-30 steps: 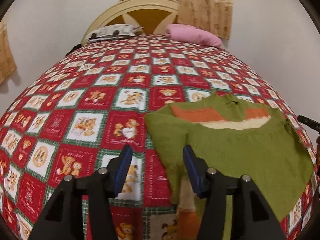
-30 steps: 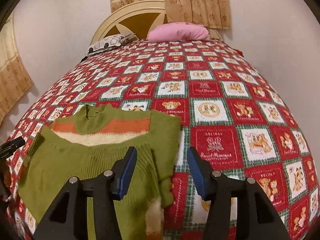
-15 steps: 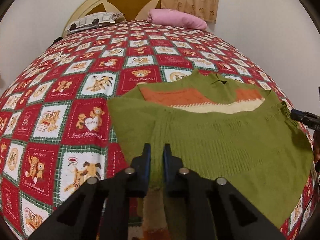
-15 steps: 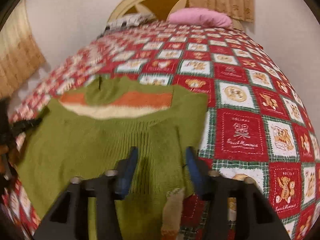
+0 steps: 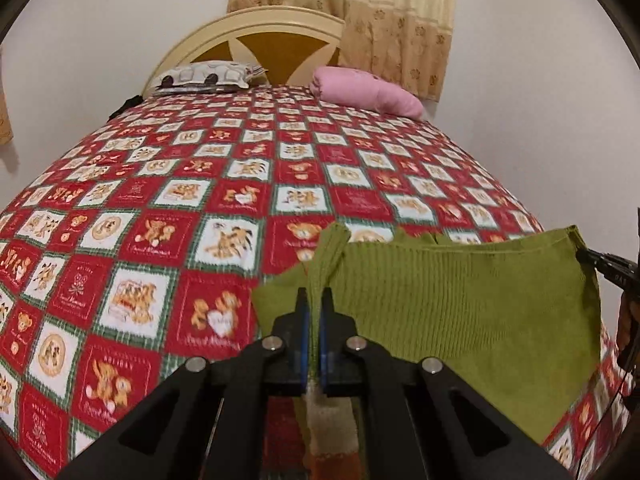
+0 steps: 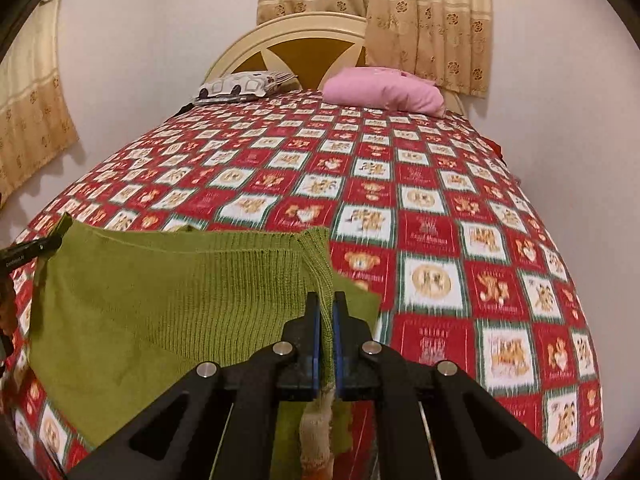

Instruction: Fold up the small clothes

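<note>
While the green knitted sweater [image 5: 460, 304] is lifted along its near hem above the near end of the bed [image 5: 168, 216], the fold itself looks only begun. The left gripper [image 5: 314, 312] has its jaws pressed together on a bunched ribbed corner of the knit, which stands up between the blue pads; the right gripper [image 6: 327, 316] is likewise clamped on the opposite corner, with a strip of cream and orange cloth hanging below its jaws. Between the two grips the sweater's body stretches as a raised sheet, its far part hidden behind that sheet, so I cannot tell how it lies on the teddy-bear bedspread [image 6: 460, 240].

Judging from this, the garment has been picked up by both lower corners and no crease has yet been laid down. What seems left is to carry the held edge toward the headboard [image 5: 280, 44] end so it meets the neckline, set it down flat, then make any further folds and smooth the result. A pink pillow [image 6: 384, 94] and a patterned pillow [image 5: 204, 76] lie at the far end, well apart from the work.
</note>
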Available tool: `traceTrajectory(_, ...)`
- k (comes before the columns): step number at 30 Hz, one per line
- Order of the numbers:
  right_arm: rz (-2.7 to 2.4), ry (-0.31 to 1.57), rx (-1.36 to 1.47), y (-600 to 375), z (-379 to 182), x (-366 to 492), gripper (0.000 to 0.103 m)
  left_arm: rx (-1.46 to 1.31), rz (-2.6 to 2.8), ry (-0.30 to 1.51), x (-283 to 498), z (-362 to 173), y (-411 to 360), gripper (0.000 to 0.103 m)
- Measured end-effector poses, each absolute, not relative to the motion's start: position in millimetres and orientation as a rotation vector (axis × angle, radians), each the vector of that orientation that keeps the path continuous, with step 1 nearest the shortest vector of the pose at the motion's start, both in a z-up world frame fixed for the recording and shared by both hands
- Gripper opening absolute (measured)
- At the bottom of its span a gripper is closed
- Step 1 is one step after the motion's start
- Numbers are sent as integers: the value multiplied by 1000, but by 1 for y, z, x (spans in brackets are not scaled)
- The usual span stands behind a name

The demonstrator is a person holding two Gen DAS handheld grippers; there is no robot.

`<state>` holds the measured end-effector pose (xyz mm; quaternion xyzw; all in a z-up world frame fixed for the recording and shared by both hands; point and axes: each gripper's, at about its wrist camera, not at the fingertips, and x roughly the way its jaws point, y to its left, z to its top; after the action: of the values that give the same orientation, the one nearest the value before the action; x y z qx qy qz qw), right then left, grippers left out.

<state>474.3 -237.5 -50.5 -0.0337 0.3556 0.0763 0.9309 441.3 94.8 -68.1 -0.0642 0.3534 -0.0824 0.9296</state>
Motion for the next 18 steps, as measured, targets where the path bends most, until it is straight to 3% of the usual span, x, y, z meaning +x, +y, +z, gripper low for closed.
traceTrajectory(15, 71, 900, -74, -241, -133, 546, 5, -69, -72, 841, 500, -126, 76, 4)
traceTrajectory(17, 70, 924, -76, -243, -140, 551, 11, -53, -46, 850, 502, -131, 74, 10)
traceTrajectory(18, 61, 922, -73, -244, -139, 549, 22, -53, -31, 856, 502, -131, 75, 14)
